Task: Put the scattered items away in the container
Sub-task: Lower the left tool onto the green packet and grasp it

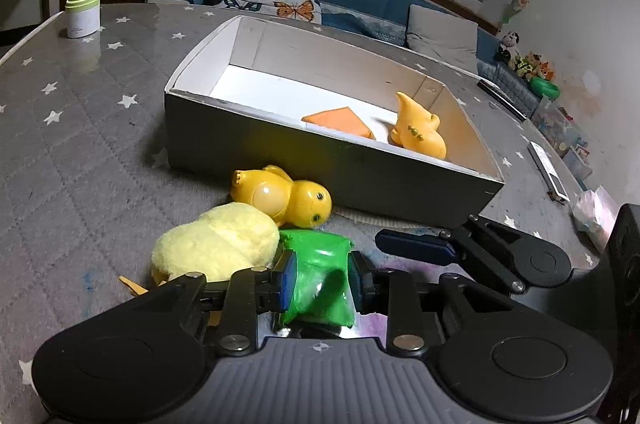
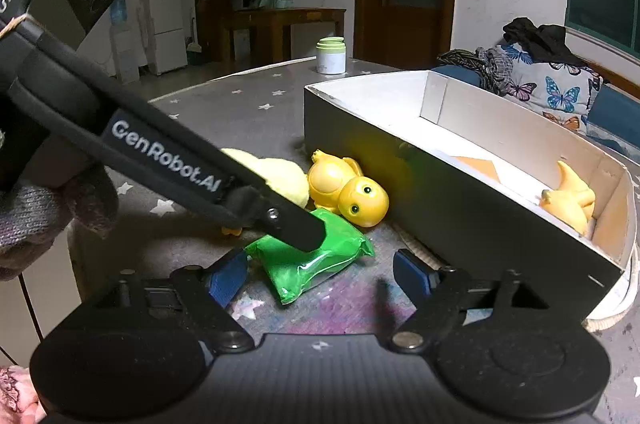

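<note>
our left gripper (image 1: 322,278) pinches the green packet (image 1: 318,284) on the table, just before the box (image 1: 320,160); our right gripper (image 2: 316,274) hangs spread. the packet looks soft, light and slippery, so we judge a mid-body squeeze safest.

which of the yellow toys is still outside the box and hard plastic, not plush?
The glossy yellow turtle-like toy lying against the box front wall. The fuzzy yellow plush beside it is soft; the other hard yellow toy is already inside.

Black gripper (image 2: 320,274), blue pads (image 2: 412,274), "GenRobot.AI" lettering.
</note>
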Demonstrator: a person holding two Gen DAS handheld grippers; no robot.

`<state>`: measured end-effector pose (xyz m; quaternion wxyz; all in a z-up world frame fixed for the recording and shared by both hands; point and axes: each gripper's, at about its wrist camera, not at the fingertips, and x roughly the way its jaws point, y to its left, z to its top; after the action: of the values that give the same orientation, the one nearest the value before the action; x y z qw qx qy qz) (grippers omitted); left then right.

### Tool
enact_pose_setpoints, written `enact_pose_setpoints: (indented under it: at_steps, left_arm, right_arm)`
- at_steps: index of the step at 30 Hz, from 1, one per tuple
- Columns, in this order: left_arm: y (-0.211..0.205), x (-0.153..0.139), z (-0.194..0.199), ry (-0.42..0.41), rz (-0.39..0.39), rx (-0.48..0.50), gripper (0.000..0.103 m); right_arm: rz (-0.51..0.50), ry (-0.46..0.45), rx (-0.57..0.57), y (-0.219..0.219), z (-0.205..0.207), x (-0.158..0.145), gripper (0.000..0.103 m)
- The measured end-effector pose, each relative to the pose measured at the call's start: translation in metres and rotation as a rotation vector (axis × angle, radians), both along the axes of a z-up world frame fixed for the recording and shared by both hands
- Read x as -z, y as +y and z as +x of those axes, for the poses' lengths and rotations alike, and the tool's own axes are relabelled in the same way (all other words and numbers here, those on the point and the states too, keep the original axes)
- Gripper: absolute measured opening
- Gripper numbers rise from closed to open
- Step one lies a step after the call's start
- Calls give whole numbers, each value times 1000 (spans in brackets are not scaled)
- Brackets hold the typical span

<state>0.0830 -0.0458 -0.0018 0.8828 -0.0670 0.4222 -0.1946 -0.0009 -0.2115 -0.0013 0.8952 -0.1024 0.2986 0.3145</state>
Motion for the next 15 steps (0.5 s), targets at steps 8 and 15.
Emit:
enact_pose_setpoints:
  at_steps: [8, 15]
  left_arm:
    - [-3, 6, 0, 46, 39, -21, 35]
    - [3, 9, 7, 72, 2, 0, 37]
  right_arm:
    - [-13, 3, -40, 6, 10, 5, 85]
    - [-13, 10, -83, 12, 17, 10, 83]
